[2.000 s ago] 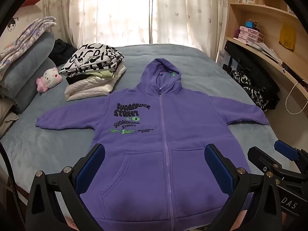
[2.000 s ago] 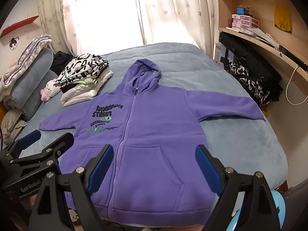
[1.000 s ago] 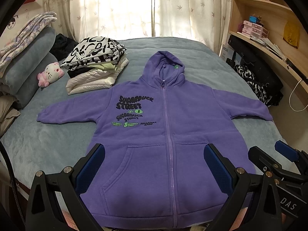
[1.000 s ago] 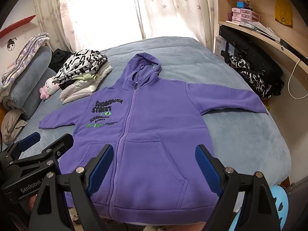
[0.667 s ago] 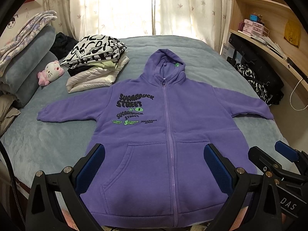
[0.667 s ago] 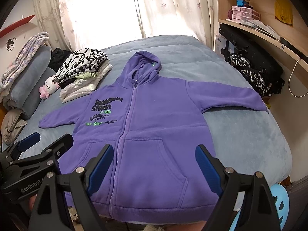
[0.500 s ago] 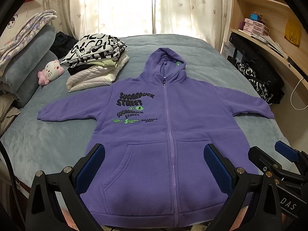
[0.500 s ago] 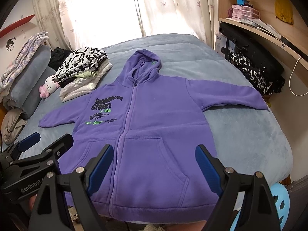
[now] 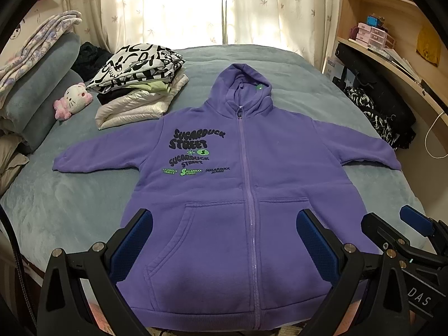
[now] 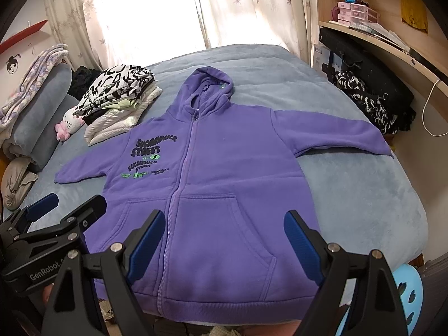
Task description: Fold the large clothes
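Note:
A purple zip hoodie lies flat and face up on the grey-blue bed, sleeves spread to both sides, hood toward the window, hem at the near edge. It also shows in the right wrist view. My left gripper is open and empty, held above the hem over the pockets. My right gripper is open and empty too, above the hem on the right half. Each gripper shows at the edge of the other's view, the right gripper and the left gripper.
A stack of folded clothes sits at the bed's back left, next to a white plush toy and pillows. A wooden shelf unit with dark clothing stands to the right. A blue stool stands near the bed's right corner.
Both grippers have drawn back and risen slightly, so more of the hoodie's hem is in view. Both stay open. The hoodie has not moved.

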`<state>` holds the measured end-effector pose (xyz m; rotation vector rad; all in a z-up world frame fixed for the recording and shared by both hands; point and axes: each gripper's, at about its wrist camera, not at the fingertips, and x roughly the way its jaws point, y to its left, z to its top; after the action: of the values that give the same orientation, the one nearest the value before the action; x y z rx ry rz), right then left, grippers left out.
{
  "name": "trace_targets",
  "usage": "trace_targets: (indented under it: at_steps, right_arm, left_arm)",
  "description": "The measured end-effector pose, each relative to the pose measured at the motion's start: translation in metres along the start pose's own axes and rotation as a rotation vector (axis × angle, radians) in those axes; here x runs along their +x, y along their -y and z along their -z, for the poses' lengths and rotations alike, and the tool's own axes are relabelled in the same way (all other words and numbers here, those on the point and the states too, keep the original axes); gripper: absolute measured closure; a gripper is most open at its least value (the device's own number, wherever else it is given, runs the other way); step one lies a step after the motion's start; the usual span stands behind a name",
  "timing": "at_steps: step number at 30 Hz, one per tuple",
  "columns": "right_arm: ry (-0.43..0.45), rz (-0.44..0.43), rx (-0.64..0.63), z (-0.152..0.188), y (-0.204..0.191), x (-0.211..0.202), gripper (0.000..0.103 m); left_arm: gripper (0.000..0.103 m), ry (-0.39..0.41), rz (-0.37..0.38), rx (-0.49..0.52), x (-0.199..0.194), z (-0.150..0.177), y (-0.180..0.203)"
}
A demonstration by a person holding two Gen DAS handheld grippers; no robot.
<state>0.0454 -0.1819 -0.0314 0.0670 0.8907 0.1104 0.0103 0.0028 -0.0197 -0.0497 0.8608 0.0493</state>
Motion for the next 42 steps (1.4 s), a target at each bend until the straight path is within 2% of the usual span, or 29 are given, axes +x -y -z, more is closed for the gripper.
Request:
trace_targets:
  at_steps: [23,33,38,42]
  right_arm:
    - [0.004,-0.001,0.001,-0.001,0.001,0.002,0.016]
    - [0.002,0.003,-0.002,-0.005,0.003,0.004,0.016]
    - [0.024,0.032,-0.015,-0.016,0.007,0.010,0.016]
    - [0.073,0.096,-0.036,-0.033,0.019,0.015,0.016]
  left_arm:
    - [0.002,-0.003,-0.002,0.003,0.004,0.000,0.001]
    - [0.002,-0.002,-0.001,0.016,0.011,-0.014,0.011]
    - [0.002,0.005,-0.015,0.040,0.020,-0.025,0.019]
    - [0.002,0.039,-0.042,0.062,0.030,-0.039,0.026]
